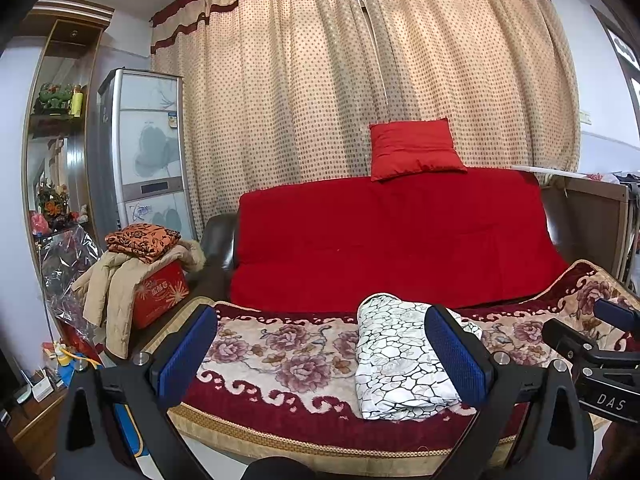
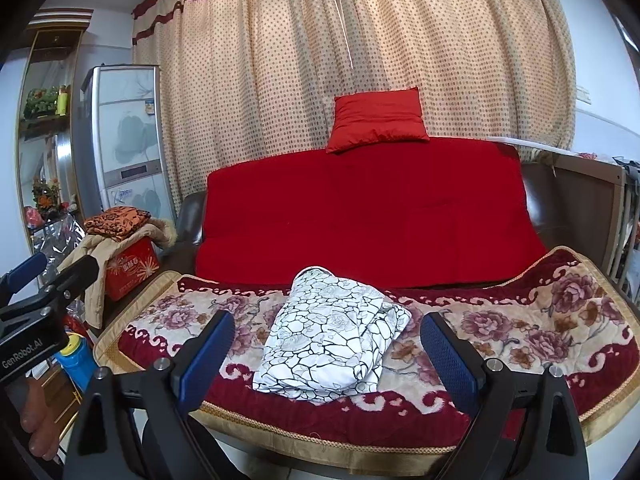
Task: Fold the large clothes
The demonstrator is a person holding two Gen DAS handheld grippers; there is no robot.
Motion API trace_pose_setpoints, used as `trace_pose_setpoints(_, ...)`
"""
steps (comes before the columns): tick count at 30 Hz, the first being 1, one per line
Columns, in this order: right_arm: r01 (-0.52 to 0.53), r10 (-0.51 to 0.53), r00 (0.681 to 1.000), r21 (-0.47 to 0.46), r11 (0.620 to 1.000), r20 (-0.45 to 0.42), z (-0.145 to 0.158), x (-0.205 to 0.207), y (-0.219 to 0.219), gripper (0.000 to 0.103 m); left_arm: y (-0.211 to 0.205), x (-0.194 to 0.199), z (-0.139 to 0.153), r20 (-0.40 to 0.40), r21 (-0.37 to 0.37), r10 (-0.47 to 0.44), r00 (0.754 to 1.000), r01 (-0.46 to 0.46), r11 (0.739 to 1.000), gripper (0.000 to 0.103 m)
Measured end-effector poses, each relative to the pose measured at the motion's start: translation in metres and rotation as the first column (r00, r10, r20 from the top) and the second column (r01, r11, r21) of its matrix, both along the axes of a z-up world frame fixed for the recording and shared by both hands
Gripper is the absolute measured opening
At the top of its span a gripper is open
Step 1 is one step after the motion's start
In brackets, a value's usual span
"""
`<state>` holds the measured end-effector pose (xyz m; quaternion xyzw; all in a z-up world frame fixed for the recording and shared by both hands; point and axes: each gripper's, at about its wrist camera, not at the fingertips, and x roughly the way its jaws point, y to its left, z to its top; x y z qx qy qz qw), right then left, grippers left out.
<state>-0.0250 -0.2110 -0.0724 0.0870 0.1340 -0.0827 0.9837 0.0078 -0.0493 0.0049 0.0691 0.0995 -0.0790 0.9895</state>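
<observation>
On the floral sofa cover (image 2: 520, 332), at 12 o'clock from the right gripper (image 2: 328, 344), lies the folded white garment (image 2: 332, 340) (crackle-patterned) — untouched; the left gripper (image 1: 320, 344) sees it toward 1 o'clock — both grippers' jaws spread wide

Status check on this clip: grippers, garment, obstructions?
Left hand-held gripper open, empty. Right hand-held gripper open, empty. White black-veined garment lies folded on the floral red-bordered sofa cover, untouched. Nothing blocking.
</observation>
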Motion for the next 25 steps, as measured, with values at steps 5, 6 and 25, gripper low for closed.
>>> trace_pose_setpoints(5,-0.006,0.006,1.0,-0.002,1.0,-0.008,-0.001,0.003,0.001,0.096,0.002,0.002,-0.001,-0.004,-0.001,0.004,1.0,-0.004,1.0,0.103)
trace_pose_setpoints(6,-0.008,0.008,1.0,-0.003,1.0,-0.011,-0.001,0.004,0.002,0.096,0.002,0.002,-0.001,-0.006,-0.001,0.003,1.0,-0.003,1.0,0.103)
trace_pose_setpoints(25,-0.028,0.028,0.998,-0.006,1.0,-0.047,-0.01,0.017,0.005,0.096,-0.002,0.013,-0.011,-0.037,-0.002,-0.018,0.999,0.018,1.0,0.103)
